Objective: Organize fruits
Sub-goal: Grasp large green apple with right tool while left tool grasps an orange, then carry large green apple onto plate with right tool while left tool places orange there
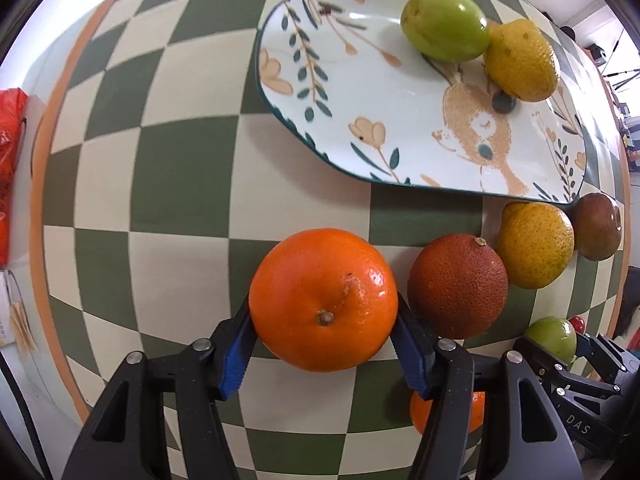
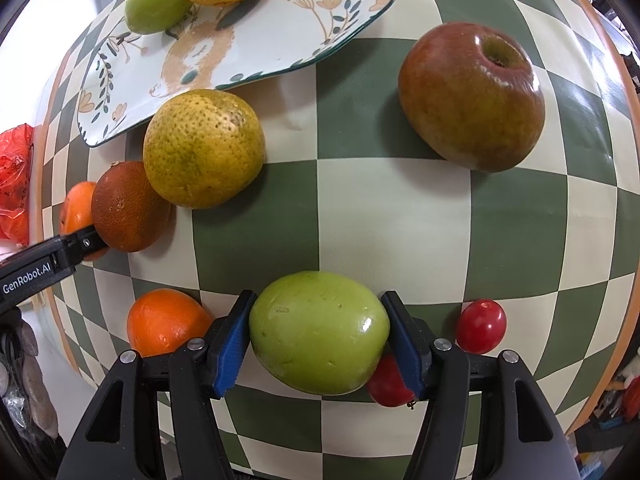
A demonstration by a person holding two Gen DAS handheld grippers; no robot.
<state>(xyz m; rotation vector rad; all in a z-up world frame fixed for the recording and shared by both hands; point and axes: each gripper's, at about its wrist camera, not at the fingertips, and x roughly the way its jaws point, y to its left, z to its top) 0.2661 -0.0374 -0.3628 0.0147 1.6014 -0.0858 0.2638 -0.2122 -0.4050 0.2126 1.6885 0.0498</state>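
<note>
My left gripper (image 1: 323, 344) is shut on a bright orange (image 1: 323, 300). My right gripper (image 2: 318, 336) is shut on a green fruit (image 2: 319, 332); it also shows in the left wrist view (image 1: 552, 338). A painted plate (image 1: 400, 128) holds a green fruit (image 1: 444, 24) and a yellow citrus (image 1: 520, 60); the plate also shows in the right wrist view (image 2: 280, 28). On the cloth lie a dark reddish orange (image 1: 458, 286), a yellow-green citrus (image 1: 534, 245) touching the plate's rim, and an apple (image 2: 472, 96).
The checkered cloth (image 2: 360, 208) covers a round table. A second orange (image 2: 166, 322) lies left of my right gripper, and two small red fruits (image 2: 480, 326) lie right of it. A red bag (image 1: 10, 168) sits past the table's left edge.
</note>
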